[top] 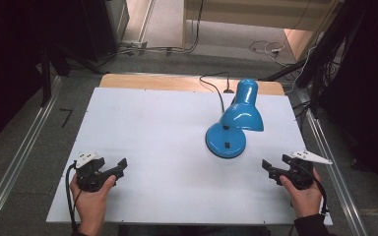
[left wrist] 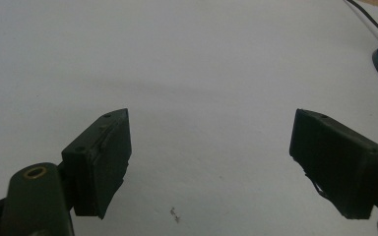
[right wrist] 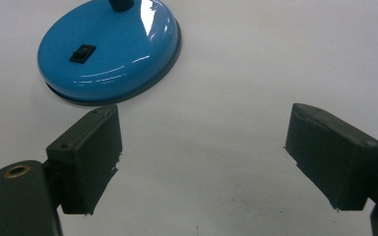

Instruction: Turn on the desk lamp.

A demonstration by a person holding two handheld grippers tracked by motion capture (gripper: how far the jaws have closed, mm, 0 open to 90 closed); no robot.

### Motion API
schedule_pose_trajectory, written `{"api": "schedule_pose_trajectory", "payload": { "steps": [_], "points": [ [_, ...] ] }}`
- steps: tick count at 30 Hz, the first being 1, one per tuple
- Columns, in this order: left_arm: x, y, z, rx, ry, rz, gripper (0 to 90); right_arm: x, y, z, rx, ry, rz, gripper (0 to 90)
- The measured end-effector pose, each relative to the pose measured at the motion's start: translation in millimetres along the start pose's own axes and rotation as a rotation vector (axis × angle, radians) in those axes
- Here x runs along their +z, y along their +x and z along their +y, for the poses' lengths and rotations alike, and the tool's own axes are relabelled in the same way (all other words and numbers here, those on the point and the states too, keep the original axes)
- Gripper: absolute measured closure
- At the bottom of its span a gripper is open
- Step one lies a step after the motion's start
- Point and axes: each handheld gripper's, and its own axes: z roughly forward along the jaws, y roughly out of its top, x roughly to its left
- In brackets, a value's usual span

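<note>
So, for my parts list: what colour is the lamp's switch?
Black, on the blue lamp base; switch clearest in the right gripper view.

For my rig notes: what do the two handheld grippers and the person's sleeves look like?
Both the left gripper and right gripper are black, with blocky rectangular jaws, a pale three-cornered plate on top and a black trailing cable. A dark sleeve shows at the right wrist.

blue desk lamp [top: 234, 123], white table [top: 152, 128], black cord [top: 215, 86]
</note>
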Motion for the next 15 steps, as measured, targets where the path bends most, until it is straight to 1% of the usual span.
{"api": "schedule_pose_trajectory", "payload": {
  "steps": [3, 4, 7, 13, 15],
  "points": [
    [-0.4, -0.2, 0.0, 0.001, 0.000, 0.000, 16.6, 0.6, 1.0, 1.3, 0.003, 0.002, -0.001, 12.3],
    [-0.4, -0.3, -0.1, 0.001, -0.001, 0.000, 16.5, 1.0, 0.9, 1.8, 0.001, 0.011, -0.004, 12.3],
    [-0.3, -0.7, -0.2, 0.001, 0.000, -0.002, 16.6, 2.9, 0.9, 2.6, 0.011, 0.018, 0.012, 12.0],
    [-0.1, -0.5, -0.1, 0.000, 0.000, -0.004, 16.6, 7.1, 6.1, 5.8, -0.014, 0.010, 0.006, 12.5],
    [-0.2, -0.5, -0.1, 0.001, 0.000, -0.003, 16.5, 7.8, 7.2, 6.4, -0.015, 0.011, 0.007, 12.5]
  ]
}}
